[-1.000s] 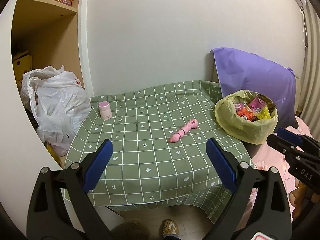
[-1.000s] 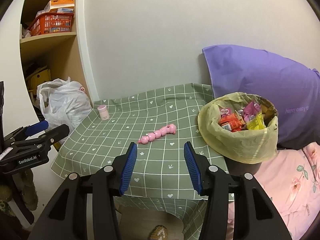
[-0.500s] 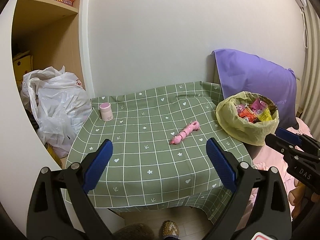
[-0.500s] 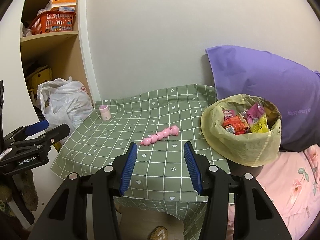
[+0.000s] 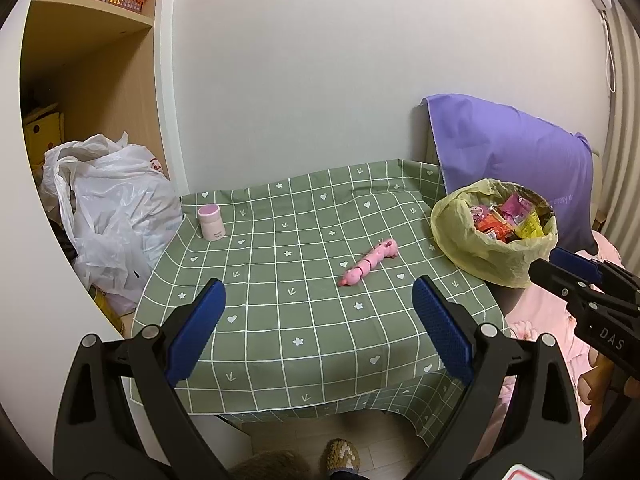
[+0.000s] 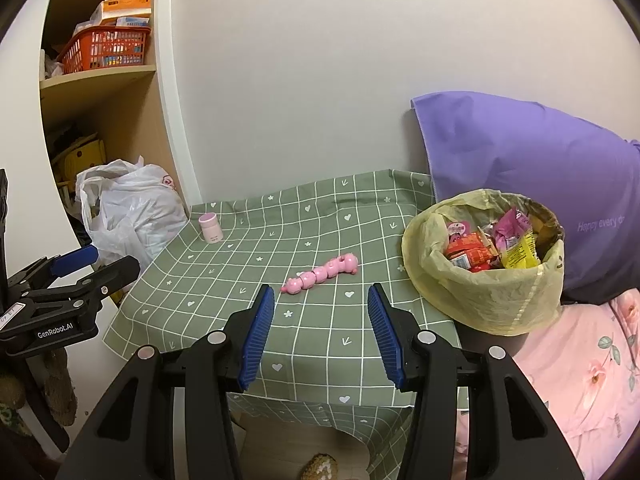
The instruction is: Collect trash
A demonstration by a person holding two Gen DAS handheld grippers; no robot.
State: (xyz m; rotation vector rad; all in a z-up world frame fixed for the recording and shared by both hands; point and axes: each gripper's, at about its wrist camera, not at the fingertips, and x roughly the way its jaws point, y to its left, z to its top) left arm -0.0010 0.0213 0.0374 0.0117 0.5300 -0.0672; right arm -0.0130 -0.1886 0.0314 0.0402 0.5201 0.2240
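Observation:
A bin lined with a yellow bag [image 5: 492, 240] [image 6: 480, 280] stands right of the table, full of colourful wrappers [image 6: 496, 244]. A pink segmented toy [image 5: 368, 262] [image 6: 320, 274] lies mid-table on the green checked cloth [image 5: 280, 280] [image 6: 248, 264]. A small pink-lidded jar [image 5: 211, 222] [image 6: 211, 228] stands at the far left corner. My left gripper [image 5: 318, 332] is open and empty, held before the table's near edge. My right gripper [image 6: 320, 334] is open and empty, near the front edge, just short of the toy.
A white plastic bag [image 5: 116, 208] [image 6: 132, 208] sits left of the table under wooden shelves with an orange basket [image 6: 106, 50]. A purple pillow [image 6: 532, 172] leans behind the bin. Pink floral bedding [image 6: 580, 380] lies at right. A slippered foot [image 5: 340, 454] is below.
Both views have shifted slightly; the table and bin sit a little lower and farther right in frame. Both grippers stay open and nothing on the table has moved.

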